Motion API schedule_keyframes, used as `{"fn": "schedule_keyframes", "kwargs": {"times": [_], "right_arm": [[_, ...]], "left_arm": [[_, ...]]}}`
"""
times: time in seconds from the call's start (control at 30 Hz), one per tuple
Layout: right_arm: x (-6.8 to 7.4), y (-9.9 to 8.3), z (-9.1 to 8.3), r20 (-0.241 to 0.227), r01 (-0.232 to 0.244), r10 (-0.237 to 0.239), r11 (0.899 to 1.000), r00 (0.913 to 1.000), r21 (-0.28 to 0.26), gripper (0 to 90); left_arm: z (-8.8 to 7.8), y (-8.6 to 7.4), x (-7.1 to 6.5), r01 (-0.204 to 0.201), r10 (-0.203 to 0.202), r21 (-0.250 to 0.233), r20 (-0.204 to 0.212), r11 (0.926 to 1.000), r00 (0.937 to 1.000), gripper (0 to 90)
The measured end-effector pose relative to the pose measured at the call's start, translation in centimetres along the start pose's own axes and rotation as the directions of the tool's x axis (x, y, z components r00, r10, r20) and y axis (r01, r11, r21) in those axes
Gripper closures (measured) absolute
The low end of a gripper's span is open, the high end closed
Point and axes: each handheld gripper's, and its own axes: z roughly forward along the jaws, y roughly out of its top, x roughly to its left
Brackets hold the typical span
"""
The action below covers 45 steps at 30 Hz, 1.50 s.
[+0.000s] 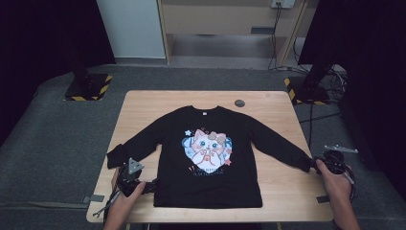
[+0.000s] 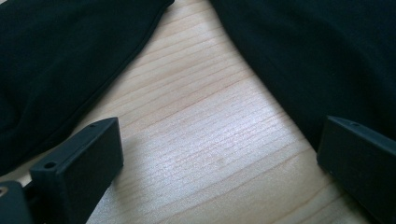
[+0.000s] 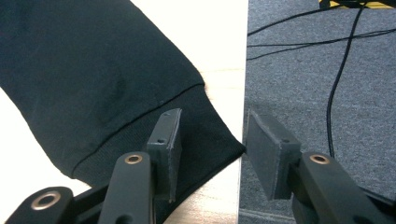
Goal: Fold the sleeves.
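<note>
High view shows a black sweatshirt (image 1: 206, 158) spread flat, front up, on the table (image 1: 143, 103), its cartoon cat print (image 1: 207, 147) facing the camera, both sleeves angled out and down, nothing folded yet. Judging from that, the work (most likely folding the garment) has barely begun: the cloth is laid out and smooth, and every fold is still to be made. The left tongs (image 1: 136, 179) rest low near the front left part of the table, between the left sleeve (image 1: 139, 143) and the body hem; in the left gripper view the jaws stand wide apart over bare wood, with dark cloth on either side and nothing between them. The right tongs (image 1: 321, 165) sit at the right table edge by the right sleeve's cuff (image 3: 187, 135). In the right gripper view the jaws are part-way spread, one jaw lying over the ribbed cuff and the other beyond the table edge above the grey carpet (image 3: 322, 70), so the cuff's corner sits between them but is not yet pinched. Taking hold of that cuff looks like the step in hand.
</note>
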Motion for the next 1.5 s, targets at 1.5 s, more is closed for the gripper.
{"fn": "schedule_keyframes", "kwargs": {"times": [1.5], "right_arm": [[3.0,2.6,-3.1,-0.064,0.01,-0.014,0.998,0.9979,-0.056,84.5]], "left_arm": [[0.0,0.0,0.0,0.0,0.0,0.0,0.001,1.0,1.0,0.0]]}}
